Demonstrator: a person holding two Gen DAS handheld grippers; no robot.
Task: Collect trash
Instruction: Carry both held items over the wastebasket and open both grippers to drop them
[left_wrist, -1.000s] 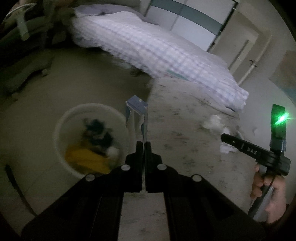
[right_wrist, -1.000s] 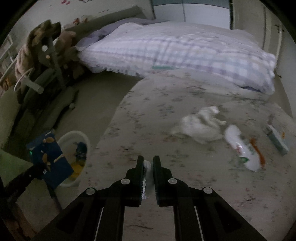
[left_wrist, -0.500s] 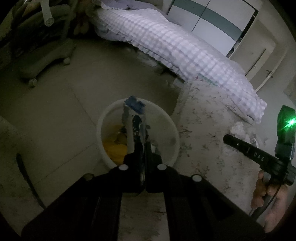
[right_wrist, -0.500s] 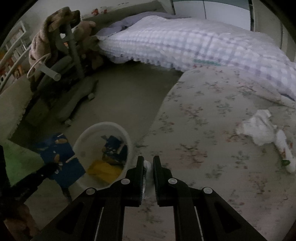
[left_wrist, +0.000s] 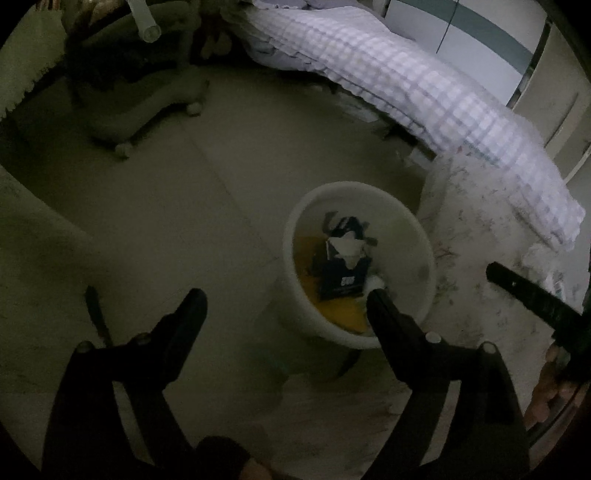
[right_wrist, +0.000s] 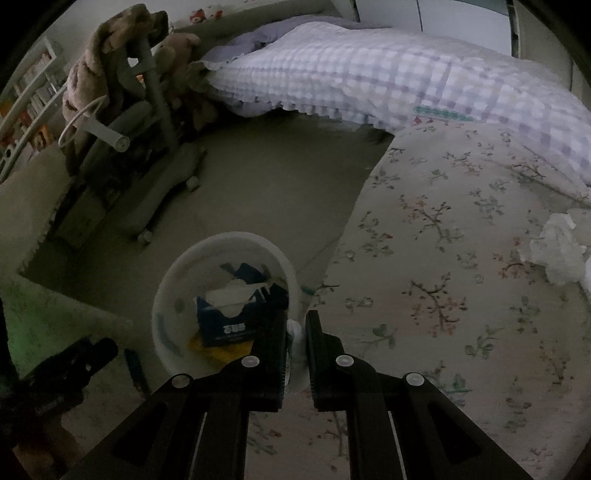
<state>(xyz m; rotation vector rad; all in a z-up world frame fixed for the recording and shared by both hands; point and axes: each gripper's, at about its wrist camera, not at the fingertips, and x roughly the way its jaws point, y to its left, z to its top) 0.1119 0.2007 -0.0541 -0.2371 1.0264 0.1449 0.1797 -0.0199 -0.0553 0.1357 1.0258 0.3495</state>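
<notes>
A white round trash bin stands on the floor beside the floral bed; it also shows in the right wrist view. A dark blue box lies inside it on yellow trash, also seen in the right wrist view. My left gripper is open and empty just above the bin's near rim. My right gripper is shut on a small white scrap, at the bed's edge next to the bin. Crumpled white tissue lies on the bed to the right.
A floral bed sheet fills the right side, with a checked duvet behind. A wheeled chair base and draped clothes stand at the far left. A dark thin object lies on the floor.
My left gripper opened and the blue box dropped into the bin. My right gripper moved left toward the bin, still shut on the white scrap.
</notes>
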